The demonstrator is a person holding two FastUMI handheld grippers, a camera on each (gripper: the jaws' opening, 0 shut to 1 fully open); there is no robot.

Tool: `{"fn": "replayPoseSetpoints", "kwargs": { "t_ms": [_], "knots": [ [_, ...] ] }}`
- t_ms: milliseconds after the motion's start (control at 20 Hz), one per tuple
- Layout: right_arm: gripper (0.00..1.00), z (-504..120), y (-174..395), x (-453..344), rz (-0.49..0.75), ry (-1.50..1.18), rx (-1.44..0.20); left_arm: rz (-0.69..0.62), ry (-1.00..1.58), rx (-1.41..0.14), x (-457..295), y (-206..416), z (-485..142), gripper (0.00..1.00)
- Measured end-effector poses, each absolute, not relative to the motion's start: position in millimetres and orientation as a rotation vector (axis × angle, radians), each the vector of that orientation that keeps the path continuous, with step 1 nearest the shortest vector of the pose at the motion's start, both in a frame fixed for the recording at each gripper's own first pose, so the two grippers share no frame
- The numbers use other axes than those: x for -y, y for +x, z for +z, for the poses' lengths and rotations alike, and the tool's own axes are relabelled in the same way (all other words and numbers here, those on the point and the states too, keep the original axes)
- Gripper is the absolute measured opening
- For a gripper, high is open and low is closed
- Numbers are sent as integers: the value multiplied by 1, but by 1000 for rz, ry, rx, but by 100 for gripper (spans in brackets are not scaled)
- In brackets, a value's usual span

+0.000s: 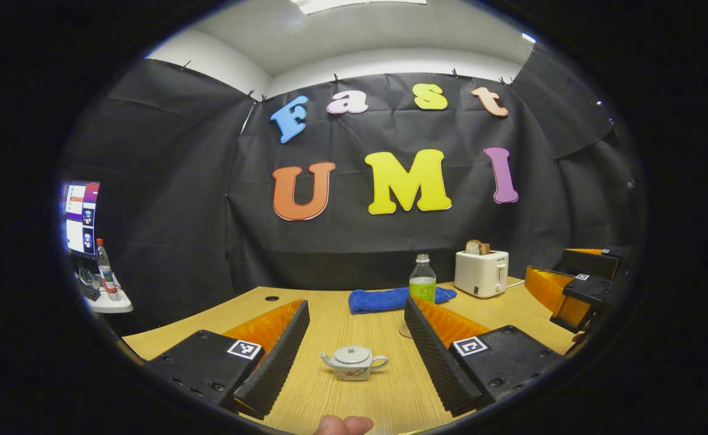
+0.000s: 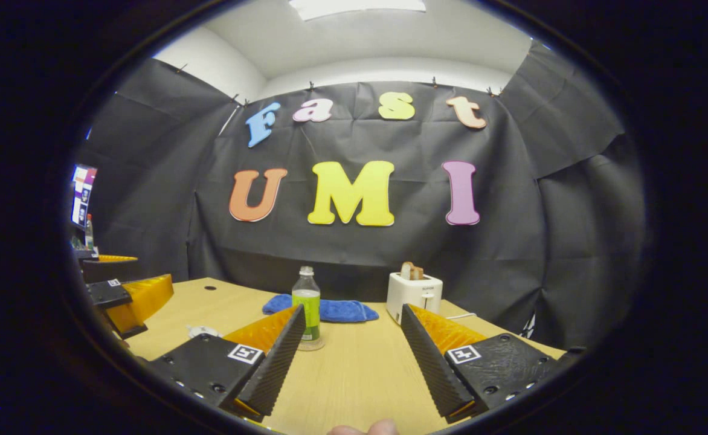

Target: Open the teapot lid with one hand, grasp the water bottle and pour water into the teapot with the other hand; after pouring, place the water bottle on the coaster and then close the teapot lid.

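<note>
Landmark: the teapot.

Left gripper view, near to far. A fingertip (image 1: 343, 425) shows at the bottom edge. The left tongs (image 1: 354, 344) hang above the wooden worktop (image 1: 330, 326), fingers spread wide, nothing between them. The white teapot (image 1: 353, 362) stands upright on the worktop in the gap between the two fingers, touching neither; lid (image 1: 352, 354) on, spout to the view's left, handle to the right. Behind the teapot and slightly right, a round coaster (image 1: 405, 330) lies flat, partly hidden by the right-hand finger. Farther behind the teapot on the same side stands the water bottle (image 1: 422, 279), upright, capped, green label. A blue cloth (image 1: 384, 299) lies just behind the bottle. Right of the cloth, farther from the teapot, a white toaster (image 1: 481, 273) with a slice of bread (image 1: 477, 247) sticking up. At the far right, level with the bottle, the right tongs (image 1: 577, 290). Far left of the teapot, off the worktop, a monitor and a second bottle (image 1: 105, 269) on a small white stand.

Right gripper view, near to far. The right tongs (image 2: 351, 347) are likewise spread wide and empty. The water bottle (image 2: 307, 308) stands upright just behind the left-hand finger's tip, apart from it. The teapot (image 2: 202, 331) peeks out as a white sliver left of that finger. The left tongs (image 2: 125, 299) show at the view's left edge.
</note>
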State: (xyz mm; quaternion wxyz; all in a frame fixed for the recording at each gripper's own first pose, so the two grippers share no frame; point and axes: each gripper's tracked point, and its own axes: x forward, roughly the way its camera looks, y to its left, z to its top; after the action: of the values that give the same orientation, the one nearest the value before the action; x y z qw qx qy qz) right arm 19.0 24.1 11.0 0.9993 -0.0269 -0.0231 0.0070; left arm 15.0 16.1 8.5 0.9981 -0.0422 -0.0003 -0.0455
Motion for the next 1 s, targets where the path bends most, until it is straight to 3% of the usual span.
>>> {"fn": "replayPoseSetpoints", "kwargs": {
  "t_ms": [1000],
  "knots": [
    [94,12,11,-39,16,-57,54,-79,-92,13,-31,10,14,99]
  ]
}}
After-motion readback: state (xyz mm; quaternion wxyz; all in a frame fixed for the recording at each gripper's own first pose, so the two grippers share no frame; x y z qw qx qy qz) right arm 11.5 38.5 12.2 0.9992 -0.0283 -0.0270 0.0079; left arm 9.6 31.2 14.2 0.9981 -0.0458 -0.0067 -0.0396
